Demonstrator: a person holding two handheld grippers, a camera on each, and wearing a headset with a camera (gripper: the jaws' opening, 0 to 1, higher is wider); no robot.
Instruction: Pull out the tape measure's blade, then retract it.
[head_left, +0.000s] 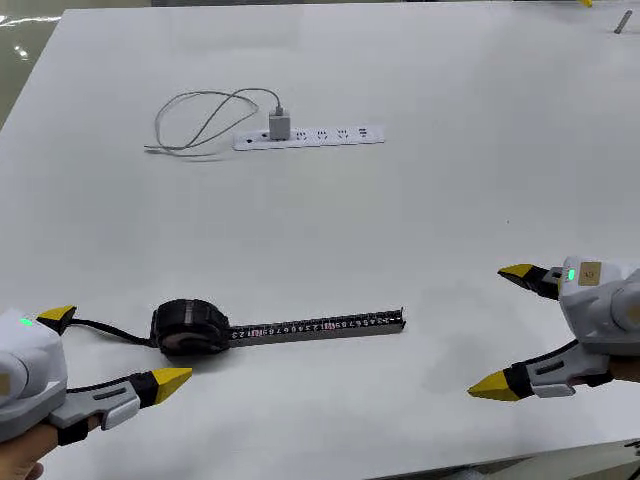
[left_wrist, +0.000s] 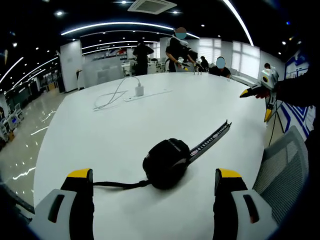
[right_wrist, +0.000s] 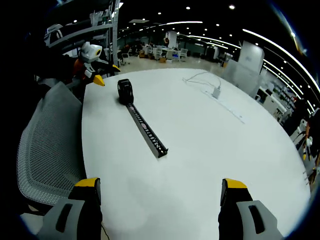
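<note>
A black tape measure (head_left: 188, 326) lies on the white table (head_left: 400, 220) with its blade (head_left: 316, 326) pulled out to the right and resting flat. A black strap trails from the case to the left. My left gripper (head_left: 112, 350) is open just left of the case, its yellow-tipped jaws on either side of the strap. In the left gripper view the case (left_wrist: 166, 163) sits between and ahead of the jaws, with the blade (left_wrist: 210, 141) running away. My right gripper (head_left: 508, 329) is open, well to the right of the blade's end hook (right_wrist: 161, 151), holding nothing.
A white power strip (head_left: 310, 135) with a charger and coiled white cable (head_left: 205, 118) lies farther back on the table. The table's near edge runs close below both grippers. A grey mesh chair (right_wrist: 47, 150) stands by the table. People stand at the table's far side (left_wrist: 180, 47).
</note>
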